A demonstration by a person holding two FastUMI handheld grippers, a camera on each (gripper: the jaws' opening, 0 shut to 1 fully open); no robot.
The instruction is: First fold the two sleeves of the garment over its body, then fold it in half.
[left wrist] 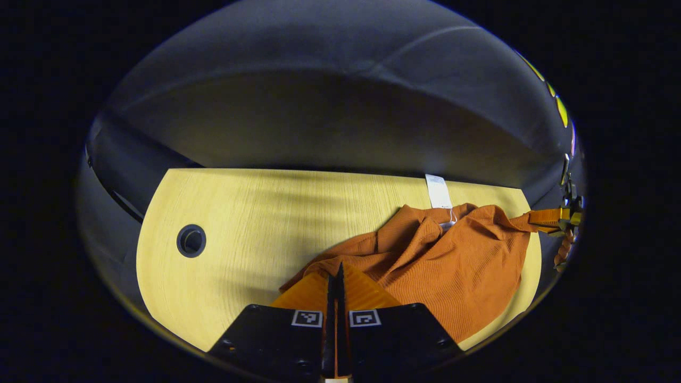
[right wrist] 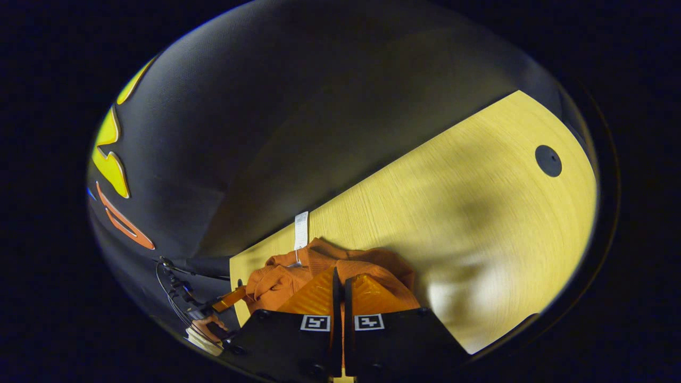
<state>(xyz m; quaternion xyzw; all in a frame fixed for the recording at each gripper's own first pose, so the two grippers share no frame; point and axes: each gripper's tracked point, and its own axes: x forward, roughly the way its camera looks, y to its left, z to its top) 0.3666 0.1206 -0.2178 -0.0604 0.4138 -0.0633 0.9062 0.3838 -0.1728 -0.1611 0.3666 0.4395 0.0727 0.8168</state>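
Left gripper view: both hand-held grippers [left wrist: 336,274] clenched on rumpled orange garment [left wrist: 452,255]; white tag [left wrist: 438,191], table hole [left wrist: 191,240] nearby.

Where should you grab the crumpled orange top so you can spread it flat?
Probably by two far-apart edges of the orange top, one tool on each side. It lies bunched in folds on the wooden table, white tag at the far edge. Here the left tool and right tool look closed at opposite edges. Low, sideways approaches suit the thin cloth.
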